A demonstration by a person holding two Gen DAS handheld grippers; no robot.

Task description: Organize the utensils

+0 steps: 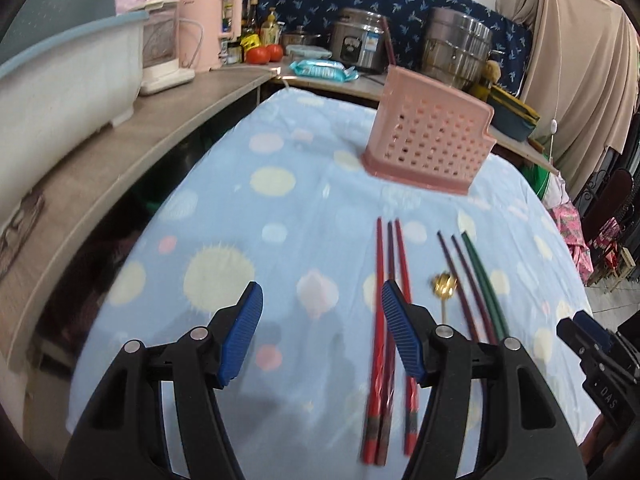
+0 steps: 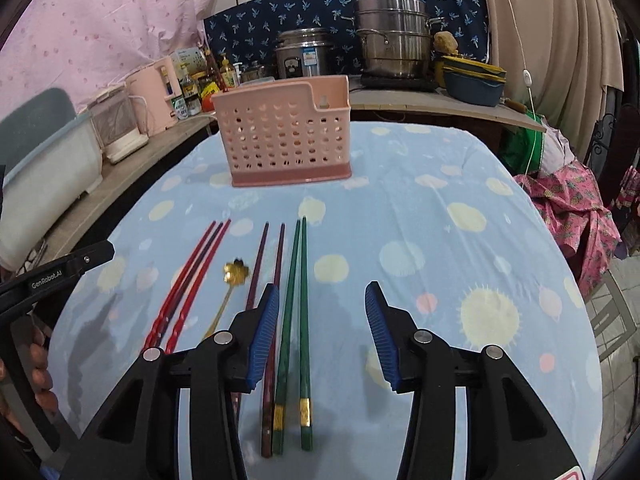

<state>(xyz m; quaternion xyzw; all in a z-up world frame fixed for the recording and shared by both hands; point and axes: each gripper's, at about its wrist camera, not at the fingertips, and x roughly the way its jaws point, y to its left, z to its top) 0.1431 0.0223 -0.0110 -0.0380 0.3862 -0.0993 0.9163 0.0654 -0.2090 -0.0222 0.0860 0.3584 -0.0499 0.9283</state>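
Both grippers parted, empty, above the table.
Left gripper (image 1: 322, 334) beside red chopsticks (image 1: 378, 320); right gripper (image 2: 322, 332) over green chopsticks (image 2: 296, 320).

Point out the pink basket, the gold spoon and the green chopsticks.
Pink basket (image 2: 284, 136): right wrist view, on its perforated front wall.
Gold spoon (image 2: 236, 271): right wrist view, on its flower-shaped bowl.
Green chopsticks (image 2: 304, 300): right wrist view, midway along the right stick's shaft.
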